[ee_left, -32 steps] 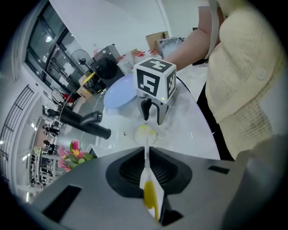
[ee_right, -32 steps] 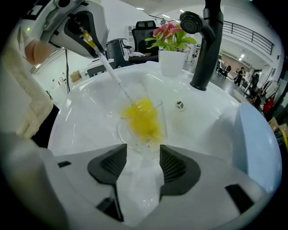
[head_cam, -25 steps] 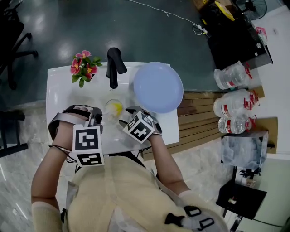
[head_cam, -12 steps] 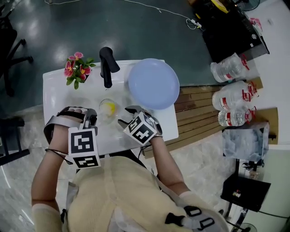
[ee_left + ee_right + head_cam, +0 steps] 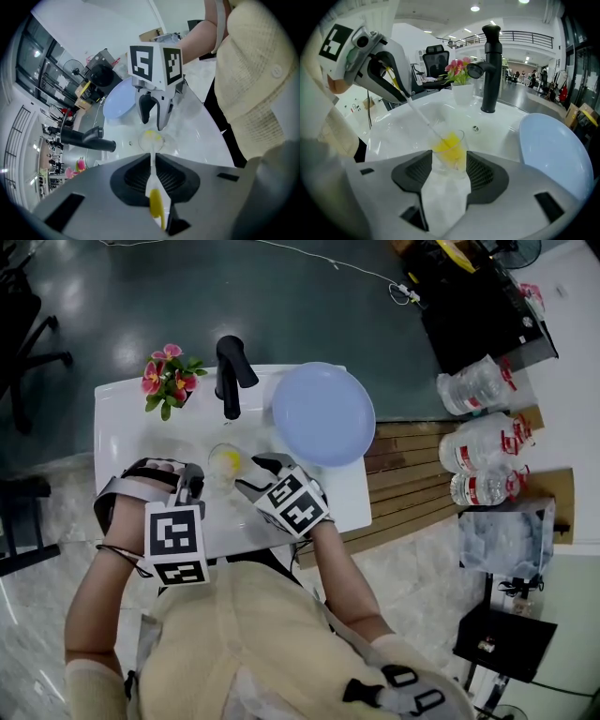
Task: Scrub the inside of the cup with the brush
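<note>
The left tool (image 5: 152, 158) was seen clamped shut on the thin white handle of the brush (image 5: 152, 185), and the right tool (image 5: 450, 168) was closed partway, its pads pressed on the two sides of the clear cup (image 5: 458, 138). The cup was held over the white basin (image 5: 511, 136), in front of the black tap (image 5: 490, 70); whether its base rested on the basin could not be told. The cup was set about upright, its long axis near vertical and its mouth turned up toward the left tool. The brush's long axis was laid on a slant, from the left tool down through the mouth, with the yellow head (image 5: 449, 148) sunk low inside the glass. For the scrub to be done well, it was judged that the cup should be gripped firmly and steadied while the head is pressed against the wall and worked round and up and down, so that the bottom and the rim are both reached. The handle should be brought nearer the cup's axis, so that the glass is not levered sideways.
</note>
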`<state>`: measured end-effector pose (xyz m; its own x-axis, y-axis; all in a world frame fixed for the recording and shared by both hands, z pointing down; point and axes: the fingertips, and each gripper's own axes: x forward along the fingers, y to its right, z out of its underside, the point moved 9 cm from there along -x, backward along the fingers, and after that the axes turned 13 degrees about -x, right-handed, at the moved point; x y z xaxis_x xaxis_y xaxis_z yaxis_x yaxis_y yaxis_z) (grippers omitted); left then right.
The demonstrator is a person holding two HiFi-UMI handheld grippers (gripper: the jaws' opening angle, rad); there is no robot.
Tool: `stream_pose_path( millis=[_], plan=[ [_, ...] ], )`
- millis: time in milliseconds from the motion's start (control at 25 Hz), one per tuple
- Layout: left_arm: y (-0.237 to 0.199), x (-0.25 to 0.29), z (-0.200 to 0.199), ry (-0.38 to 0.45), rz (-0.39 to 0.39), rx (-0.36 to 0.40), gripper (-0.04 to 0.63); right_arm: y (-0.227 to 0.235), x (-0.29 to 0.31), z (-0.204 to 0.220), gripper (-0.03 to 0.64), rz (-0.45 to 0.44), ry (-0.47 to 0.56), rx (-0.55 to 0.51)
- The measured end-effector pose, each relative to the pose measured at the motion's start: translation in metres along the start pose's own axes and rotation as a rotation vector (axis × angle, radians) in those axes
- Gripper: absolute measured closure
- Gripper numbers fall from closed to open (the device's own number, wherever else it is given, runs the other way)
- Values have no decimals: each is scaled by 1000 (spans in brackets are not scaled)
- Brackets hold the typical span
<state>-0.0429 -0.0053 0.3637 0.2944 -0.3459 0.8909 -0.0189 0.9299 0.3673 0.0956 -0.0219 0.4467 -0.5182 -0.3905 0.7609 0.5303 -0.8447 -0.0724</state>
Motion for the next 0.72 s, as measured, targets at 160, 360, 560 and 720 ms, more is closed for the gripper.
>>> stream_pose_path(
  millis=[160,360,560,720],
  plan=[
    [1,1,0,4,-2,0,554,-8,9,-3,379,-6,-43,-98],
    [0,2,-1,9,0,-4,554,-16,15,3,379,-26,-106,-143],
    [1,4,-3,16,1,-9,554,-12,20,4,334,43,-111,-218],
    [0,6,-4,21,7,-18,554,-7,28,4,310,94,-113,-301]
  ],
)
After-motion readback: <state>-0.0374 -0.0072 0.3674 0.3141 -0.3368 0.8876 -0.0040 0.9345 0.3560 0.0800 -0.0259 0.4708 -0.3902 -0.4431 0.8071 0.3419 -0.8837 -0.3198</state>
